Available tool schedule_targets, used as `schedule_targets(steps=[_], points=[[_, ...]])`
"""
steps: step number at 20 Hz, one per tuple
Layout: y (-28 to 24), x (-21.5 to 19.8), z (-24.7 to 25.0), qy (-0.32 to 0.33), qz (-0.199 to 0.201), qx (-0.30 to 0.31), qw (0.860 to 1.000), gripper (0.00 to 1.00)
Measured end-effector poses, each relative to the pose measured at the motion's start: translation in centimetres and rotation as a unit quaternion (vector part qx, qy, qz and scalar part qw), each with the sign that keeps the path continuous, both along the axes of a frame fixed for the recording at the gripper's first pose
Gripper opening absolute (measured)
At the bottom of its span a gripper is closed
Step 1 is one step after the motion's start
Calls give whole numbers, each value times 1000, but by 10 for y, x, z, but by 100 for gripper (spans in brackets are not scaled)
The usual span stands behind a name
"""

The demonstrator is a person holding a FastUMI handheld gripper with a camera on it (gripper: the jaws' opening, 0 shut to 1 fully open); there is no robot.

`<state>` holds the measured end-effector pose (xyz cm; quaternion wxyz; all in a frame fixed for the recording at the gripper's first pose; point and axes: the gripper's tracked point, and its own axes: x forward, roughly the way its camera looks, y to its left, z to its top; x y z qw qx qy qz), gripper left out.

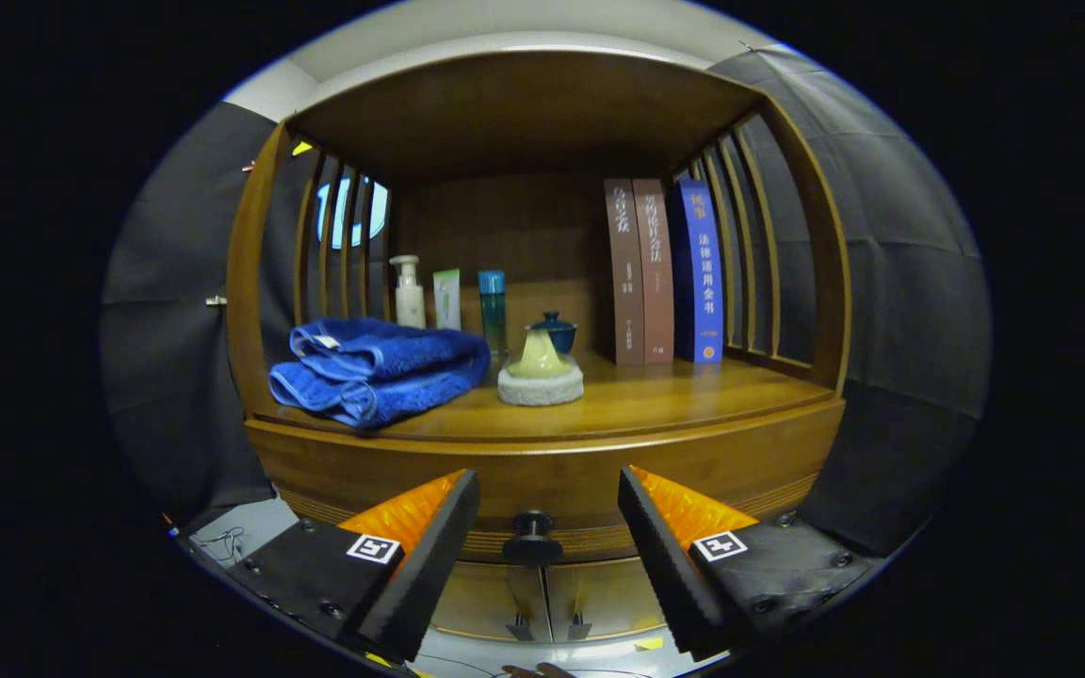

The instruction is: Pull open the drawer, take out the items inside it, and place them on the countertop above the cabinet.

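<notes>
right now the gripper [549,527] has its fingers spread wide and pinching nothing, with the dark round drawer knob [531,537] sitting in the gap between them, apart from both. the knob sticks out of the wooden drawer [561,480], whose front looks flush with the cabinet, so it reads as closed. below the knob, at 6 o'clock, two small door handles [547,626] hang side by side on the lower cabinet doors. beyond the fingers, at 12 o'clock from the knob, lies the countertop [684,391], roofed by a wooden shelf frame with slatted sides. on it, at about 11 o'clock, rests a folded blue towel [378,369]. straight ahead stands a pale cone on a round grey pad [541,375], with a small blue lidded cup [554,330] just behind it. further back are a pump bottle [408,292], a tube [447,299] and a teal bottle [493,306]. at 1 o'clock three upright books [663,273] lean together.
</notes>
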<state>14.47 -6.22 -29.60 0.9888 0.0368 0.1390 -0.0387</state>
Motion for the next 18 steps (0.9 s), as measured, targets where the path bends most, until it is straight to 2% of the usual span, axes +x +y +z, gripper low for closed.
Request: schedule_targets(steps=[5, 9, 18], points=[[4, -33, 76, -38, 11, -25, 999, 97], [11, -61, 142, -59, 29, -15, 998, 97], [11, -84, 223, -68, 41, -15, 997, 97]])
